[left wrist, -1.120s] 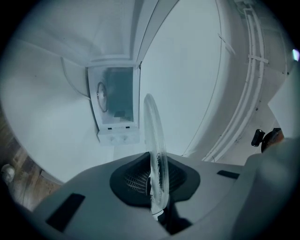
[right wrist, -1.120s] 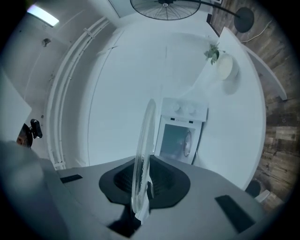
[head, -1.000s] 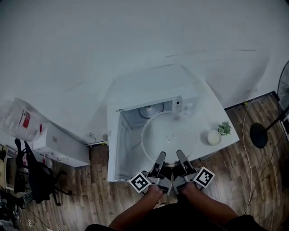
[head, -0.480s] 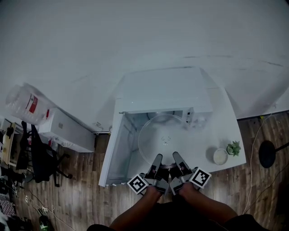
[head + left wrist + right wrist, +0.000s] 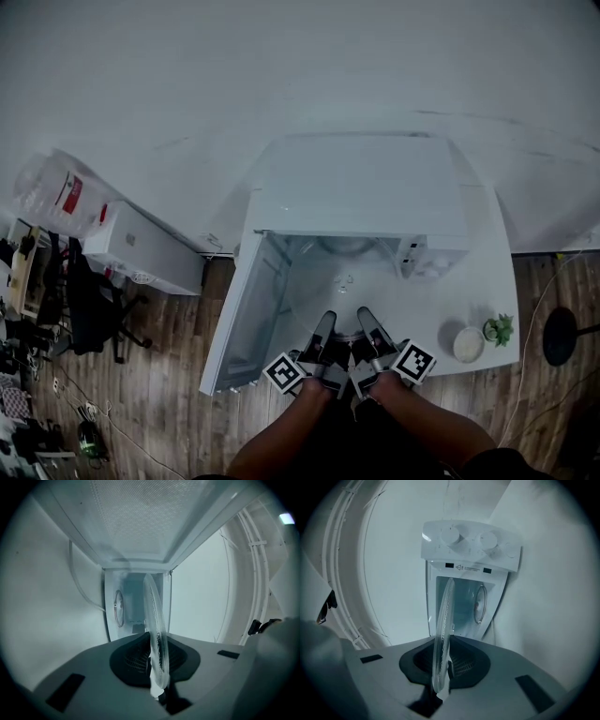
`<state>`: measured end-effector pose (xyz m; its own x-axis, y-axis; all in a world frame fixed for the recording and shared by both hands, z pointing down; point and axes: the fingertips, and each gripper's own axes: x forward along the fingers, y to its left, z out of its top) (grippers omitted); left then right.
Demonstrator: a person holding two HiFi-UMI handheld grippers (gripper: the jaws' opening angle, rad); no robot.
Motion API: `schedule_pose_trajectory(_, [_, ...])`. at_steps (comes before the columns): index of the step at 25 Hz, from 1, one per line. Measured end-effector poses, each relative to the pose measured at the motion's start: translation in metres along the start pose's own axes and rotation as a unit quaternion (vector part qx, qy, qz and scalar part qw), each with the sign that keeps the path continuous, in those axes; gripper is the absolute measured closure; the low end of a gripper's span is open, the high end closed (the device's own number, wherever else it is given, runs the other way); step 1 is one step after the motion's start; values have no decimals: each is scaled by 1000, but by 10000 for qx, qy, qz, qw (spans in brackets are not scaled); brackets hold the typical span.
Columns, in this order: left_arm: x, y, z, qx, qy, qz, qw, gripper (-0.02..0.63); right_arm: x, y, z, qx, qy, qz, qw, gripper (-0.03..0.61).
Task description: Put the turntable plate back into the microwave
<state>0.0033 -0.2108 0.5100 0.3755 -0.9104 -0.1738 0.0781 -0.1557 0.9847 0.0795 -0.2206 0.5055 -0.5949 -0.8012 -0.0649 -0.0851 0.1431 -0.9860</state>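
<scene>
The clear glass turntable plate (image 5: 339, 289) is held level, its far half inside the white microwave (image 5: 361, 187). My left gripper (image 5: 322, 330) is shut on the plate's near rim, and my right gripper (image 5: 367, 327) is shut on the same rim just beside it. In the left gripper view the plate (image 5: 155, 634) appears edge-on between the dark pads, with the microwave cavity (image 5: 126, 609) behind it. In the right gripper view the plate (image 5: 443, 630) stands edge-on in the jaws below the control panel with its two knobs (image 5: 471, 543).
The microwave door (image 5: 242, 314) hangs open to the left. The microwave rests on a white table (image 5: 473, 281) that also carries a small white cup (image 5: 462, 344) and a little green plant (image 5: 498, 329) at its right front corner. A roller ring (image 5: 119, 607) lies on the cavity floor.
Both grippers have carried the plate forward, from in front of the microwave opening to partly inside the cavity. The head view has shifted, so the microwave sits lower and more central.
</scene>
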Motion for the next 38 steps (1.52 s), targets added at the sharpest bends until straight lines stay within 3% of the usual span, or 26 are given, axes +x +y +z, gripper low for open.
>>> schedule_pose_trajectory(16, [81, 57, 48, -10, 170, 11, 9999, 566, 78, -59, 43, -116, -208, -165, 9996, 522])
schedule_pose_trajectory(29, [121, 83, 63, -45, 78, 42, 10000, 566, 90, -77, 54, -121, -72, -112, 9998, 515])
schedule_pose_trajectory(38, [136, 96, 72, -165, 72, 300, 9994, 552, 107, -87, 64, 263, -289, -380, 9985, 508])
